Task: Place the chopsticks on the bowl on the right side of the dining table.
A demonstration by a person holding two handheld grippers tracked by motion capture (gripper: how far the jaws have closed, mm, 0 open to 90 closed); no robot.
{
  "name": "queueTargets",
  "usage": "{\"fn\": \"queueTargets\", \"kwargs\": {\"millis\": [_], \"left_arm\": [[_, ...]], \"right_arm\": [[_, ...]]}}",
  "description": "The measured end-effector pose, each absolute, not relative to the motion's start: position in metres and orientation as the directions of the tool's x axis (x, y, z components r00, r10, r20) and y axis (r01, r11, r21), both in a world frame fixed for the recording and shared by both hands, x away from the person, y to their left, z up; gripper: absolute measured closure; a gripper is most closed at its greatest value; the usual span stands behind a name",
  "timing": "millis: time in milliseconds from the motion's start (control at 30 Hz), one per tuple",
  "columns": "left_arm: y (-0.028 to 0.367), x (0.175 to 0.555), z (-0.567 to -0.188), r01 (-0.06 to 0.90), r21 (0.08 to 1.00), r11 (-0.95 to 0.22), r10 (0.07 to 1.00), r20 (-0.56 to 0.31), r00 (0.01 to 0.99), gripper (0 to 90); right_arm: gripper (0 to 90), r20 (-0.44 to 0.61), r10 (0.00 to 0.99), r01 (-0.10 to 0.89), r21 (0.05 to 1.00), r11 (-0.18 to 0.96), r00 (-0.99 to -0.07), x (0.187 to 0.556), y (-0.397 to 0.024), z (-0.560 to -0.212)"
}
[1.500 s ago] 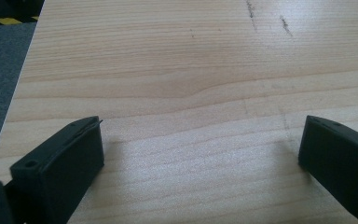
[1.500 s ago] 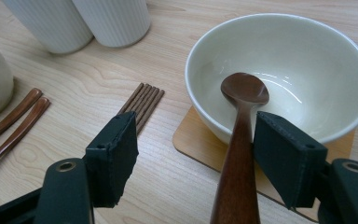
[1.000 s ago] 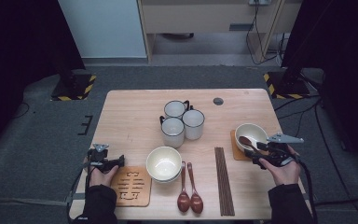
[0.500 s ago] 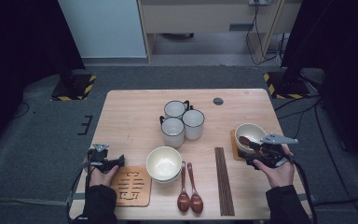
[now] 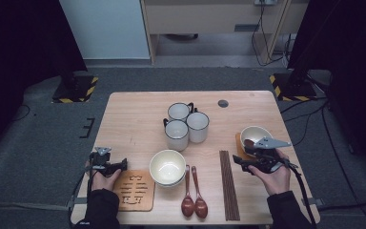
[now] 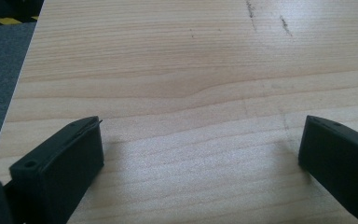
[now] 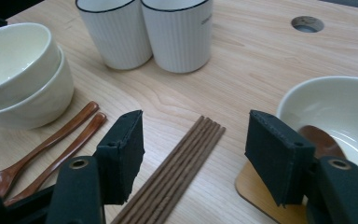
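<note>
The right tongs (image 5: 244, 161) hover low over the counter (image 5: 133, 124), released, nothing between the two black jaws. In the right gripper view they stand wide apart above the near end of the bundle of brown chopsticks (image 7: 177, 170), which lies flat on the wood and runs away from the camera. The jaws do not touch the sticks.

Just to the right of the chopsticks sits a cream bowl (image 5: 255, 133) on a small wooden coaster (image 7: 256, 191), with a brown spoon (image 7: 321, 140) resting inside it (its bowl end is the part that shows past the right jaw). To the left of the chopsticks lie two more wooden spoons (image 5: 193, 193), side by side, handles pointing away from the person. Beside them are two stacked cream bowls (image 5: 167, 167). Three white mugs (image 5: 187, 125) with dark rims stand clustered toward the middle of the counter.

The left tongs (image 5: 119, 165) rest at the near left of the counter, just beside a carved wooden trivet (image 5: 134, 190). They too are released; the left gripper view shows bare wood grain between the wide-set jaws.
</note>
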State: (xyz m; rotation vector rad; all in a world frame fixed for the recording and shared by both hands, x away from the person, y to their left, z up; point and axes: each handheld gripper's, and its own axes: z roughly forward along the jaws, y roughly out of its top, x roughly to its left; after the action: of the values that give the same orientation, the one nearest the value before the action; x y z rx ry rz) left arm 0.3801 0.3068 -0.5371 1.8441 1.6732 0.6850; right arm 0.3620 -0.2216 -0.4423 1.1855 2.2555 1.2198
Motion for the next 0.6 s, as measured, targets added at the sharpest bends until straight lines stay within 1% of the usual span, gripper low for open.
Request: {"fn": "queueTargets", "kwargs": {"millis": [367, 600], "left_arm": [[0.307, 0.38, -0.537, 0.714, 0.696, -0.073, 0.996, 0.007, 0.094, 0.0], [0.307, 0.38, -0.537, 0.713, 0.697, -0.07, 0.996, 0.005, 0.093, 0.0]], "right_arm": [[40.5, 0.092, 0.786, 0.523, 0.793, 0.313, -0.611, 0.36, -0.214, -0.457], [41.3, 0.102, 0.785, 0.547, 0.771, 0.326, -0.612, 0.356, -0.212, -0.468]]}}
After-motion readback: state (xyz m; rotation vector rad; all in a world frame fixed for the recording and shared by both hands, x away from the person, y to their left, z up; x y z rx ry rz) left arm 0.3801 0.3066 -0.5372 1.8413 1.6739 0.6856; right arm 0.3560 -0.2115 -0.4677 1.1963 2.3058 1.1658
